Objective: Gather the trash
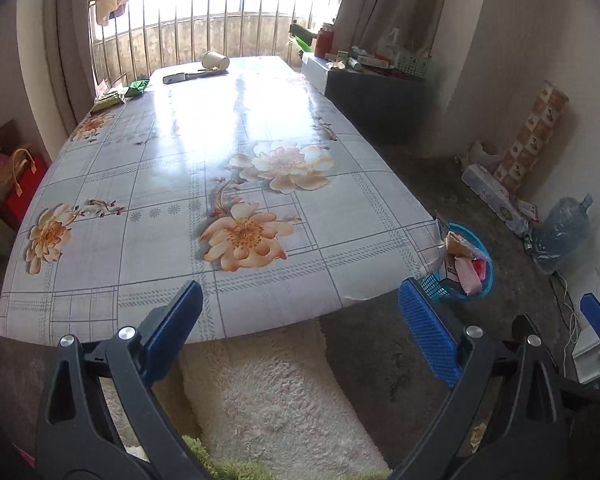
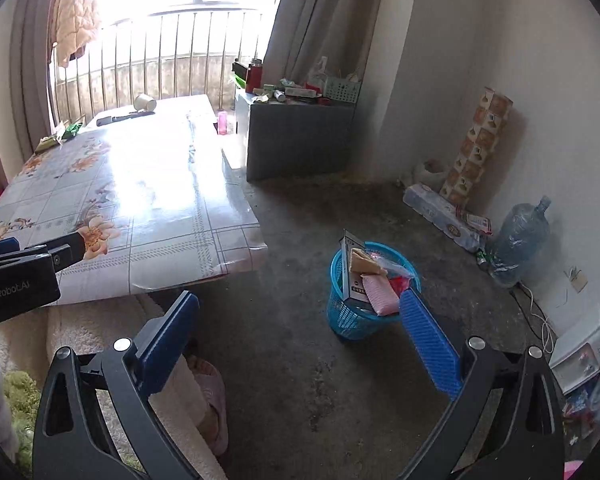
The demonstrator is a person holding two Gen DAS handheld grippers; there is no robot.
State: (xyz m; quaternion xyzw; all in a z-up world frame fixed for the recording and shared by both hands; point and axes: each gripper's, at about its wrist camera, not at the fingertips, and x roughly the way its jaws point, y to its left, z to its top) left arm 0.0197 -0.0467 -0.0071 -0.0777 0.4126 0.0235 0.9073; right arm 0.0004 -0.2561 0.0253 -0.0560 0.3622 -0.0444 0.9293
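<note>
Blue trash basket [image 2: 370,300] sits on the floor just beyond the wide-open, empty right gripper [image 2: 300,340].

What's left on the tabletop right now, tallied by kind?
Paper cup, lying on its side: 1
Dark flat object, too far away to identify: 1
Green packets, at the far left corner: 2
Total: 4

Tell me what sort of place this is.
Probably a lived-in room of a home: a long table with a glossy floral tablecloth, a quilted jacket hanging at the barred window, and a blue plastic mesh trash basket on the bare floor.
</note>
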